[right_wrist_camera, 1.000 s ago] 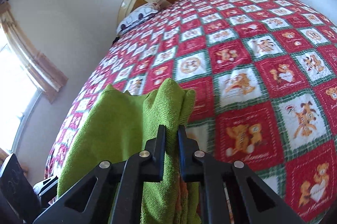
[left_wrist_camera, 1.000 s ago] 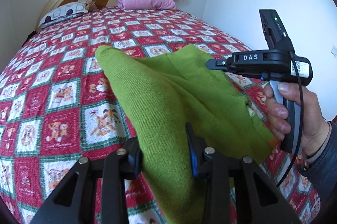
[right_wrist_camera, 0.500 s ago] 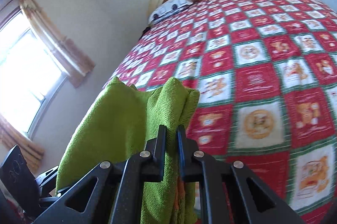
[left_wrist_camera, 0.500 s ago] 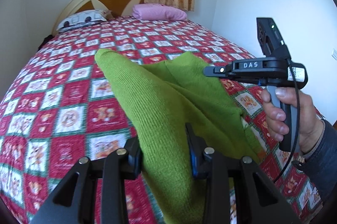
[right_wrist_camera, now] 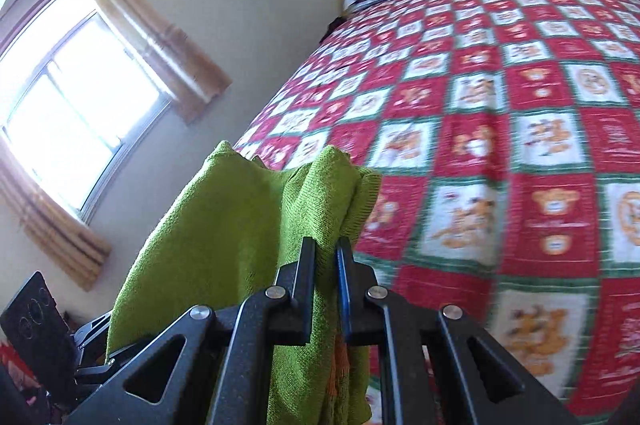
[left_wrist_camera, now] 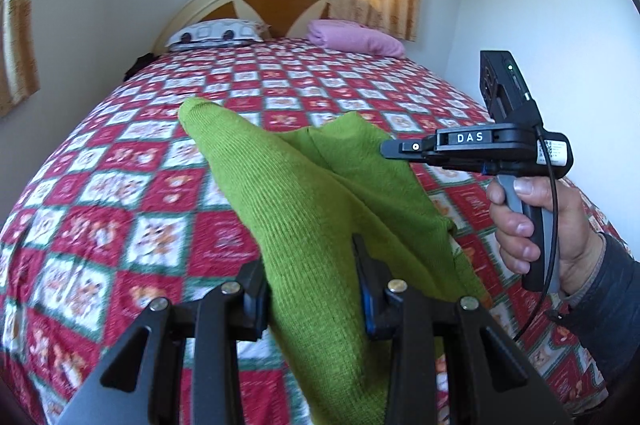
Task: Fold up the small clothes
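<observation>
A green knitted garment [left_wrist_camera: 304, 209] hangs in the air between my two grippers, above the bed. My left gripper [left_wrist_camera: 312, 265] is shut on a thick bunched fold of it, with the cloth draped over and between the fingers. My right gripper [right_wrist_camera: 326, 249] is shut on another gathered edge of the garment [right_wrist_camera: 224, 245]. In the left wrist view the right gripper [left_wrist_camera: 384, 147] sits at the far right, held by a hand, its tip buried in the cloth.
The bed [left_wrist_camera: 120, 185] has a red, white and green checked quilt with bear prints. A pink pillow [left_wrist_camera: 356, 39] and a patterned pillow [left_wrist_camera: 212, 33] lie by the headboard [left_wrist_camera: 256, 1]. A window [right_wrist_camera: 72, 121] with curtains is on the left wall.
Both grippers have risen and tilted up with the garment still held. The bed appears lower and farther, and more of the wall and window shows.
</observation>
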A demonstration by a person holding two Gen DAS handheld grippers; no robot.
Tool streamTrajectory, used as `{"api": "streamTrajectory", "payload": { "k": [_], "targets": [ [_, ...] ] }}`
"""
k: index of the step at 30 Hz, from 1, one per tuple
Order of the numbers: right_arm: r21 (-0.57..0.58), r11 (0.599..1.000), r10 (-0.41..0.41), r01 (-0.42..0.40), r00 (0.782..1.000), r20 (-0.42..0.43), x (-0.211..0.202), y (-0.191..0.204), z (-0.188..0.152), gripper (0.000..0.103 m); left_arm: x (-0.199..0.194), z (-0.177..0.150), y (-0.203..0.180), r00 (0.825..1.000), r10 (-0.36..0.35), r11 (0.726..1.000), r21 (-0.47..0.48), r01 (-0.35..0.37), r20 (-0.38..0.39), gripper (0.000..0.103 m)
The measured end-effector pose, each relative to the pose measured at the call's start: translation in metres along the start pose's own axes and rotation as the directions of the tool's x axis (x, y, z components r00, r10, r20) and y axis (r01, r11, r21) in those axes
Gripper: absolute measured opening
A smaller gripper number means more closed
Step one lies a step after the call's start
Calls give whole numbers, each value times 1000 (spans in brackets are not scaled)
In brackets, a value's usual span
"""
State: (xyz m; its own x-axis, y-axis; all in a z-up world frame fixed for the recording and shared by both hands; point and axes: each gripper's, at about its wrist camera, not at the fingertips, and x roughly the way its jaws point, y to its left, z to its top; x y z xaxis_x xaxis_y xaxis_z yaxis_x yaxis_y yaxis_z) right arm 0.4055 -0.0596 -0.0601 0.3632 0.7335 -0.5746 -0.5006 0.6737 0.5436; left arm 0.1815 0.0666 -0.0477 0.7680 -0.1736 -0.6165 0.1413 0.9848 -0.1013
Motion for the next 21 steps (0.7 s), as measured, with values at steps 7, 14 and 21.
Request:
{"api": "streamTrajectory", "payload": {
  "k": [7,14,21],
  "targets": [
    [-34,998,42,-44,998,-44,36,36,-2,9,-17,-11,37,998,56,997,-45,-55,15,36],
    [-79,994,73,-81,992,-99,72,73,-7,8,-39,-33,68,993,117,989,-89,-114,34,36],
    [-121,986,92,-112,982,-163,115,109,-17,8,-50,-55,99,982,187,975,-125,-183,15,36]
  ]
}}
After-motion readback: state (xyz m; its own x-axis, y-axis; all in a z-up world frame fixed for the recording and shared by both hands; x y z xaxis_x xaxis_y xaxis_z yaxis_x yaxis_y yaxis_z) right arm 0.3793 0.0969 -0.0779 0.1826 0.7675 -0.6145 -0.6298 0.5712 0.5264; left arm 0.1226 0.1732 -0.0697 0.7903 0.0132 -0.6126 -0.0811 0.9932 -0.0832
